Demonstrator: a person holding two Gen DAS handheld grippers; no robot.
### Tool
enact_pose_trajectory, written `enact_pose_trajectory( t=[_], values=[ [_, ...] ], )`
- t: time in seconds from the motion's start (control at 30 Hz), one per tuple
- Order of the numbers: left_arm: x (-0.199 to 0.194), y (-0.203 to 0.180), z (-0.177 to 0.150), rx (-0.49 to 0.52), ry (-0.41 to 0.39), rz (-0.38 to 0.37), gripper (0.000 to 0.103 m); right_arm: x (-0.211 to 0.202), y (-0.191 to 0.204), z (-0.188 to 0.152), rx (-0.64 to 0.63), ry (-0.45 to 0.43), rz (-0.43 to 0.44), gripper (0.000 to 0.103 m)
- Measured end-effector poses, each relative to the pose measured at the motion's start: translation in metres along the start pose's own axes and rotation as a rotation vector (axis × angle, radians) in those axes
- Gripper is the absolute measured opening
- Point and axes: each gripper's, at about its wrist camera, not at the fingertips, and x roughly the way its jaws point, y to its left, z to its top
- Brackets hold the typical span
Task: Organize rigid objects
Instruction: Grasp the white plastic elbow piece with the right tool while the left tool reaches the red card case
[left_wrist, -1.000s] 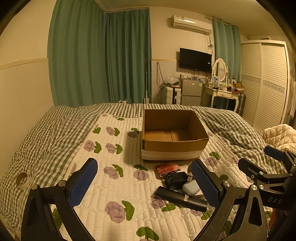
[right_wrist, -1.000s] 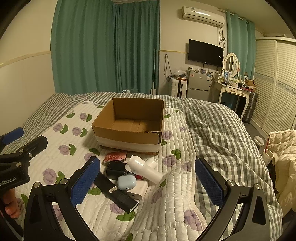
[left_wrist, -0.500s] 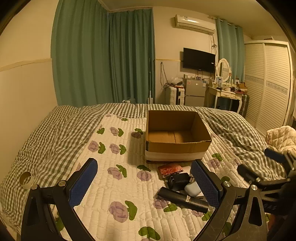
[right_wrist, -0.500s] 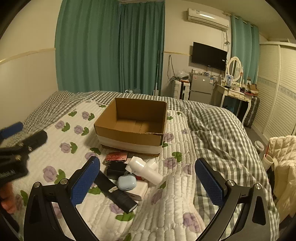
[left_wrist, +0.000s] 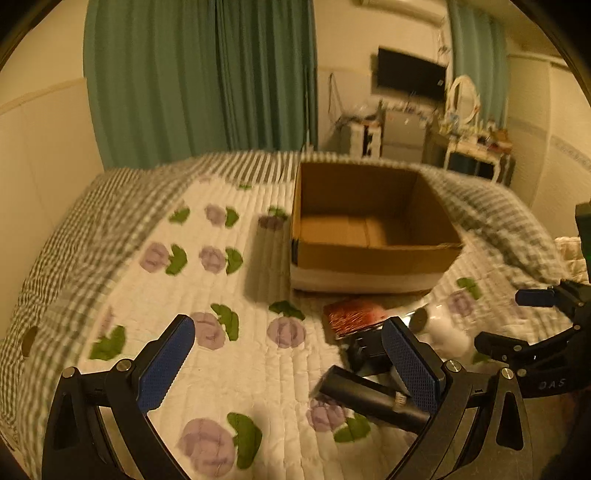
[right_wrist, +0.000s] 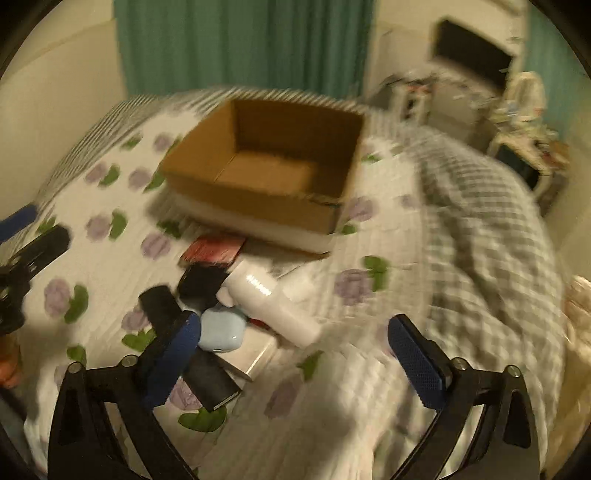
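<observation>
An open, empty cardboard box (left_wrist: 369, 225) (right_wrist: 266, 173) sits on the quilted bed. In front of it lies a pile: a red patterned flat item (left_wrist: 351, 315) (right_wrist: 214, 249), a small black object (right_wrist: 201, 282), a white bottle on its side (right_wrist: 273, 302) (left_wrist: 447, 330), a light blue earbud case (right_wrist: 221, 328), a white block (right_wrist: 251, 350) and a long black bar (left_wrist: 373, 400) (right_wrist: 184, 339). My left gripper (left_wrist: 291, 363) is open and empty, left of the pile. My right gripper (right_wrist: 295, 354) is open and empty, low over the pile's right side.
A flowered white quilt (left_wrist: 221, 295) lies over a grey checked blanket (right_wrist: 480, 229). A tape roll (left_wrist: 28, 335) sits at the bed's left edge. Green curtains, a TV and a dressing table stand at the far wall. The right gripper shows in the left wrist view (left_wrist: 546, 332).
Both grippers have moved forward and down toward the pile; the right one dipped sharply and tilted, blurring the view. The objects have not moved. Both stay open.
</observation>
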Motion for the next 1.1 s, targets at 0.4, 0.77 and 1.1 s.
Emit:
enact_pose_trajectory(
  t=[0.4, 0.77, 1.1],
  values=[
    [0.077, -0.028, -0.021, 0.048, 0.165, 0.001, 0.103, 0.089, 0.01, 0.01, -0.18, 0.164, 0.119, 0.054],
    [0.108, -0.056, -0.007, 0.049, 0.256, 0.007, 0.103, 0.04, -0.019, 0.015, -0.094, -0.033, 0.02, 0.032],
    [0.158, -0.076, 0.002, 0.025, 0.347, -0.031, 0.101, 0.05, -0.042, 0.017, 0.016, -0.039, 0.025, 0.032]
  ],
)
